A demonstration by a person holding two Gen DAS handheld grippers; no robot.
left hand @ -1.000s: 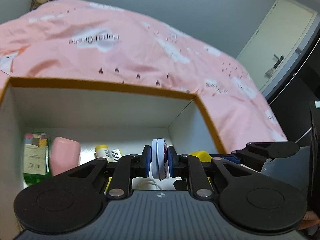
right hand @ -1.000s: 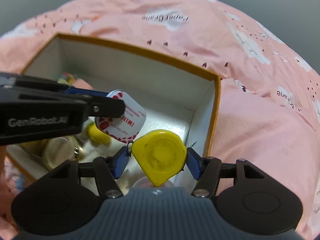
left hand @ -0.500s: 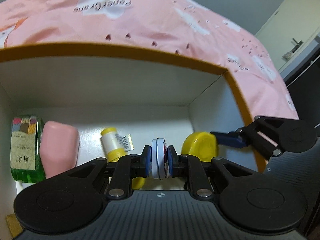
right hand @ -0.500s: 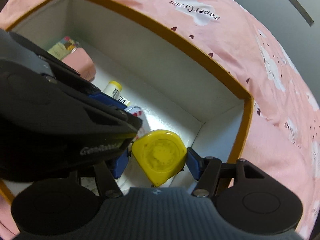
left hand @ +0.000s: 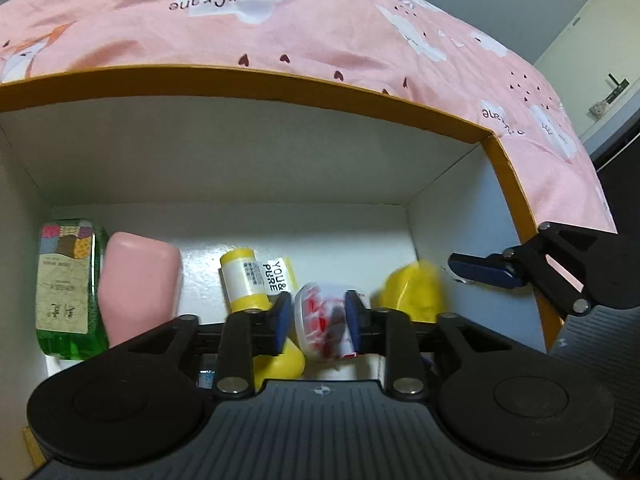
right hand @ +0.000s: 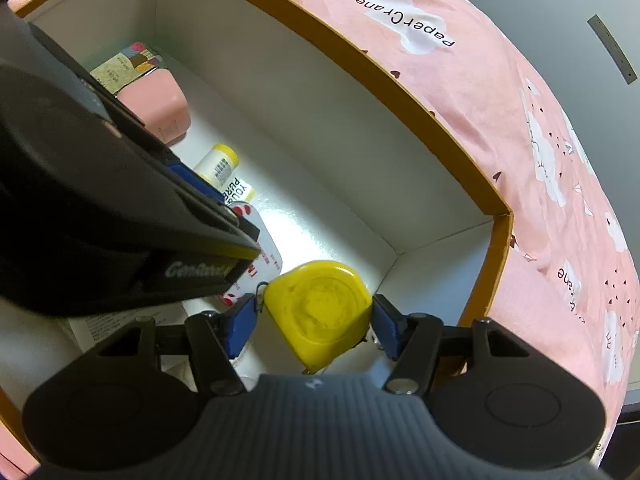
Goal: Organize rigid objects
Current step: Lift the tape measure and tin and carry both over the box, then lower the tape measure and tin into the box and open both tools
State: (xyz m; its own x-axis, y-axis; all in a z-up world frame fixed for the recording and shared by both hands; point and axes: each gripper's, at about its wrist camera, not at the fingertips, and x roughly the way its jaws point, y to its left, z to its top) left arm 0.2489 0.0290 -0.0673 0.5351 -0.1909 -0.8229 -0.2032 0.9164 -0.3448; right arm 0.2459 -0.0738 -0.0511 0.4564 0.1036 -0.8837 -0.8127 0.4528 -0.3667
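Left wrist: left claw (left hand: 319, 318) opening, white tin (left hand: 322, 326) tilted between its pads.

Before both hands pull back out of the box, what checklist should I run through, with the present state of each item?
1. Left gripper fingers opening around the red-and-white tin: ok.
2. Tin fully clear of the fingers: cannot tell, blurred.
3. Right gripper released the yellow tape measure: not ok, pads touch it.
4. Tape measure inside the box: ok.
5. Tape measure resting on the box floor: cannot tell.
6. Pink case and green bottle undisturbed at the side: ok.
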